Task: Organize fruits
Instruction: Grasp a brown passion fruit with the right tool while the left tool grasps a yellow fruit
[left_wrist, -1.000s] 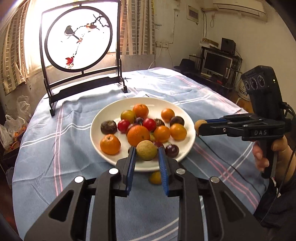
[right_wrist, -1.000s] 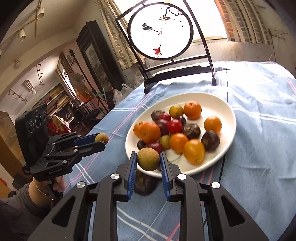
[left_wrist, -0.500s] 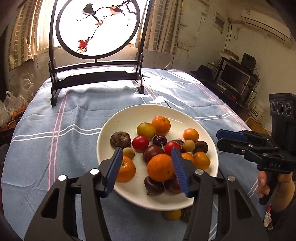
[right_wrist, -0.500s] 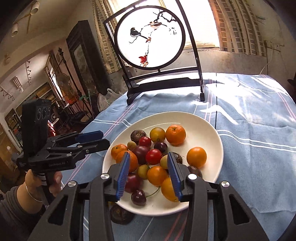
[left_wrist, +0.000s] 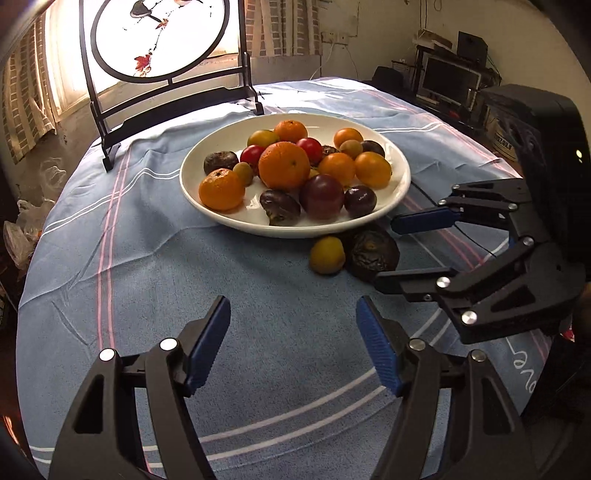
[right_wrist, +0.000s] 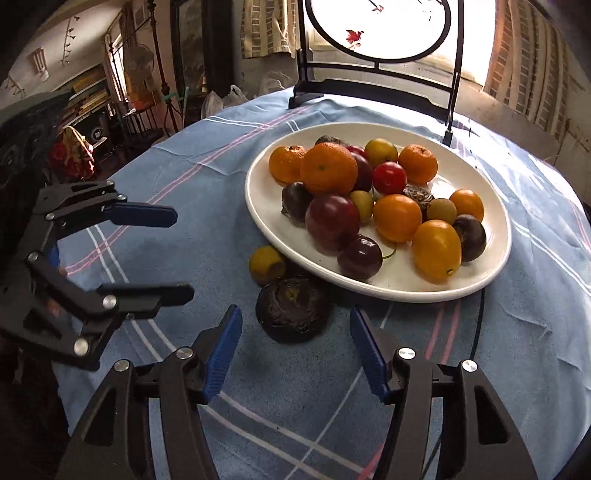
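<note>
Left tongs (left_wrist: 293, 341) spread wide, holding nothing, low centre, right tongs (right_wrist: 295, 349) likewise gaping, blue striped surface (left_wrist: 129, 258) bare beneath, white plate (left_wrist: 400, 184) of fruits mid-frame, yellow fruit (left_wrist: 327, 254) and wrinkled dark fruit (left_wrist: 375, 254) touching at its near rim, round painted screen (left_wrist: 159, 37) upper left.

One white plate (left_wrist: 400, 184) on the desk (left_wrist: 147, 258). Two fruits lie off the plate: one small yellow fruit (left_wrist: 327, 254) and one dark wrinkled fruit (left_wrist: 375, 254). One round painted screen (left_wrist: 159, 37). Two grippers in view.
</note>
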